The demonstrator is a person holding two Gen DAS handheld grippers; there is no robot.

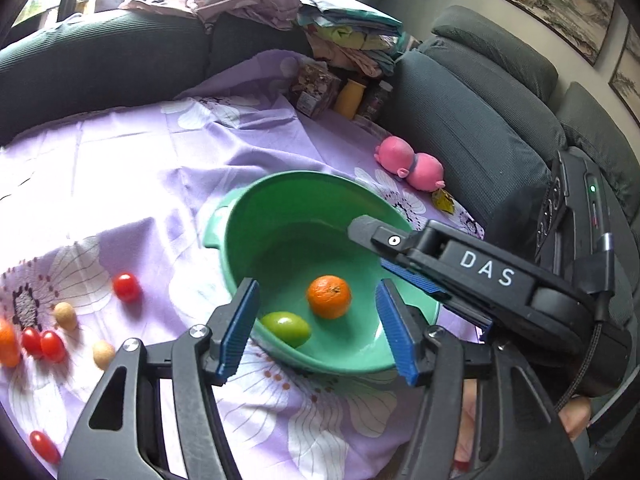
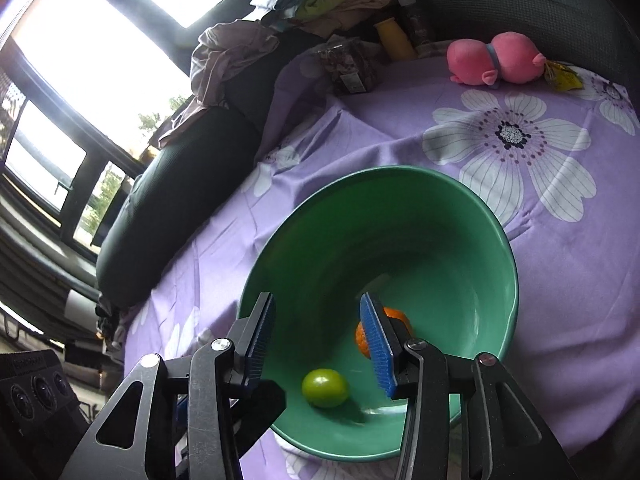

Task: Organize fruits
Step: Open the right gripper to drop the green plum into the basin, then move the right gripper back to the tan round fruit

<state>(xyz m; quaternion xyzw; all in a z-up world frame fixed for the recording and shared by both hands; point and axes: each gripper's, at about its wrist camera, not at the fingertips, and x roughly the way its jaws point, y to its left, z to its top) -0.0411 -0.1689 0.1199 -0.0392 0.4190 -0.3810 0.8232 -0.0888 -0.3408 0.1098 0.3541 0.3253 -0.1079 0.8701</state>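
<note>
Lilac cloth (image 1: 132,168) printed with big white flowers covers the working surface, and dark grey sofa cushions (image 1: 472,128) wrap around its far and right sides. Bright windows (image 2: 100,40) glare behind the sofa back, where a heap of folded clothes (image 1: 344,28) sits. At the cloth's far corner stand a clear box of snacks (image 1: 314,92) and a yellow bottle (image 1: 351,98); a pink plush toy (image 1: 410,164) lies near the right edge. Framed landscape pictures (image 1: 560,4) hang on the right wall.

A green bowl (image 1: 256,216) rests on the cloth, near the middle. Inside it lie an orange mandarin (image 1: 329,296) and a green fruit (image 1: 287,328), close together but not touching. Loose on the cloth to the left of the bowl are several red cherry tomatoes (image 1: 127,287), two small tan round fruits (image 1: 65,315) and part of an orange fruit (image 1: 8,342) at the picture's edge.

The left gripper (image 1: 316,328) hangs tilted down over the near rim of the bowl, its blue-padded jaws spread wide with nothing between them; the mandarin and green fruit show through the gap, down in the bowl. The right gripper (image 2: 316,344) reaches in from the right side, also angled down into the bowl, jaws parted a moderate way and gripping nothing. In the right wrist view the green fruit (image 2: 325,387) lies below the gap and the mandarin (image 2: 394,320) sits partly hidden behind the right-hand pad. A bit of the person's hand (image 1: 572,416) shows under the right tool.
</note>
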